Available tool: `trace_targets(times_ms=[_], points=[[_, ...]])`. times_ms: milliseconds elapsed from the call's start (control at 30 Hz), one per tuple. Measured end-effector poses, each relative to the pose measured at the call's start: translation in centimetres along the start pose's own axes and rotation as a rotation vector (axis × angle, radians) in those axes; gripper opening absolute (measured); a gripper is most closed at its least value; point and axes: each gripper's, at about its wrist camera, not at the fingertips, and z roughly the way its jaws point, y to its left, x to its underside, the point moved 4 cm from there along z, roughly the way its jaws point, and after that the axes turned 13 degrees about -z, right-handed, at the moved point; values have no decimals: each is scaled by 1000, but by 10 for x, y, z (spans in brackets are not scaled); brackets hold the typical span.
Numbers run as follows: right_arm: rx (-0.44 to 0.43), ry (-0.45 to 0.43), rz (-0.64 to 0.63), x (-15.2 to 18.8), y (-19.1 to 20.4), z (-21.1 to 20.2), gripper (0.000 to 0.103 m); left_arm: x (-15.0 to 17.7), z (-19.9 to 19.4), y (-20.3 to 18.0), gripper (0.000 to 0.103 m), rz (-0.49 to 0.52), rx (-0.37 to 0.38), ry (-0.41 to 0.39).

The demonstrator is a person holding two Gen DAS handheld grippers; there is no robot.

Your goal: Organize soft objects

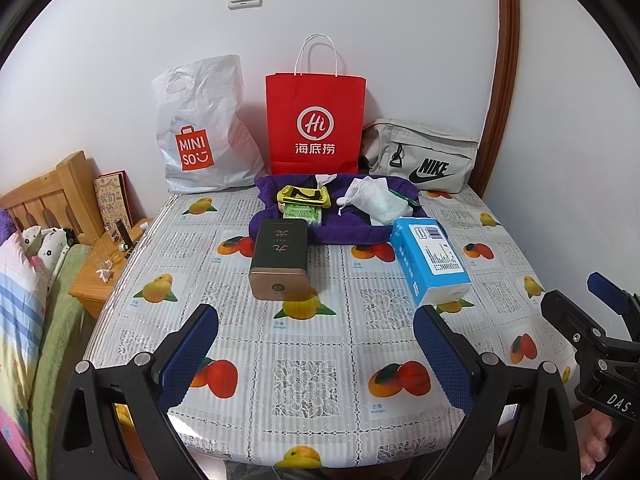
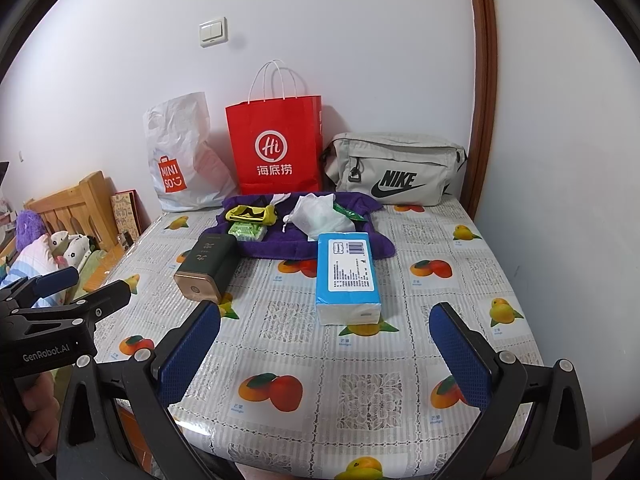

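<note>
A blue tissue pack [image 1: 430,260] [image 2: 347,276] lies on the fruit-print table. Behind it a purple towel [image 1: 340,234] [image 2: 280,246] holds a white drawstring pouch [image 1: 378,198] [image 2: 320,214], a yellow packet [image 1: 304,196] [image 2: 250,214] and a green packet [image 1: 302,214] [image 2: 248,232]. A dark green tin with a gold end [image 1: 280,260] [image 2: 208,268] lies left of the pack. My left gripper [image 1: 316,344] is open and empty over the front of the table. My right gripper [image 2: 325,344] is open and empty, just in front of the tissue pack.
At the back wall stand a white Miniso bag [image 1: 200,128] [image 2: 180,156], a red paper bag [image 1: 316,120] [image 2: 276,144] and a grey Nike pouch [image 1: 424,156] [image 2: 396,168]. A bed [image 1: 24,280] and wooden nightstand [image 1: 100,276] are left of the table.
</note>
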Motion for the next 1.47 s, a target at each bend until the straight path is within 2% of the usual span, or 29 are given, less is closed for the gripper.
trace_targets(times_ms=[1467], points=[[-5,-2,5,-1,1,1,103,-1,-3,-3,99,-1,-3,2]])
